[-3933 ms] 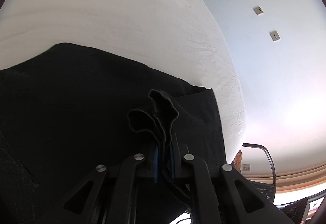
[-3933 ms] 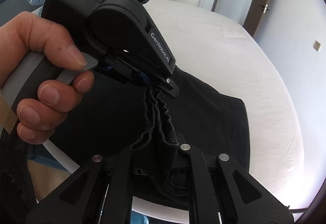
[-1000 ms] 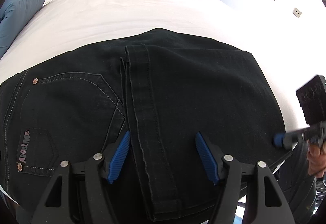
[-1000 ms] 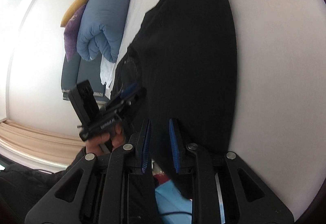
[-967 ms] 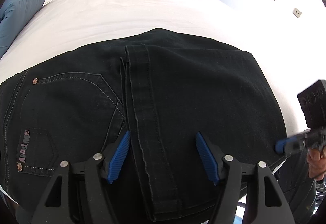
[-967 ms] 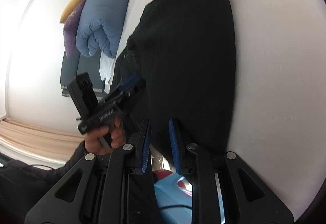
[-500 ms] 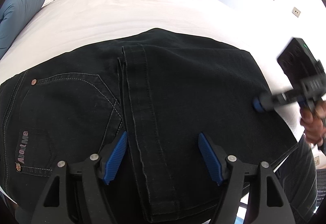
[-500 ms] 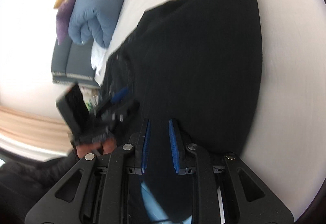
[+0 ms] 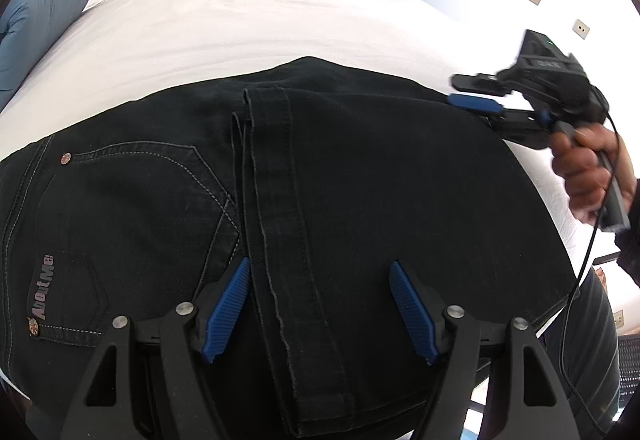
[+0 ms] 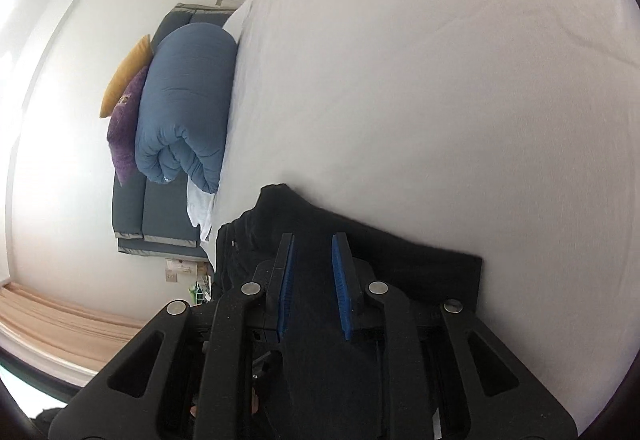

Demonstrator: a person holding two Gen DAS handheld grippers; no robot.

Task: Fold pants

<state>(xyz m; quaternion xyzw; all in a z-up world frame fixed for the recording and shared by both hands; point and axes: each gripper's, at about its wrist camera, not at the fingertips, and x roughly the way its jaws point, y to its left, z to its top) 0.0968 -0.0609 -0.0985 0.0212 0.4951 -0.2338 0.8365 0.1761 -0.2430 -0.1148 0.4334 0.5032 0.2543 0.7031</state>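
Left gripper [image 9: 320, 308] tilts steeply down, jaws spread over folded pants [image 9: 360, 179] — right gripper [image 10: 312, 280] hovers narrowly parted, empty.

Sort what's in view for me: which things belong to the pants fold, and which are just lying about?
In the job:
- black pants, spread on the bed
- left gripper, open over the pants
- right gripper, narrowly open, nothing held
- bed, the work surface

Lying about:
- blue duvet
- purple cushion
- yellow cushion
- sofa
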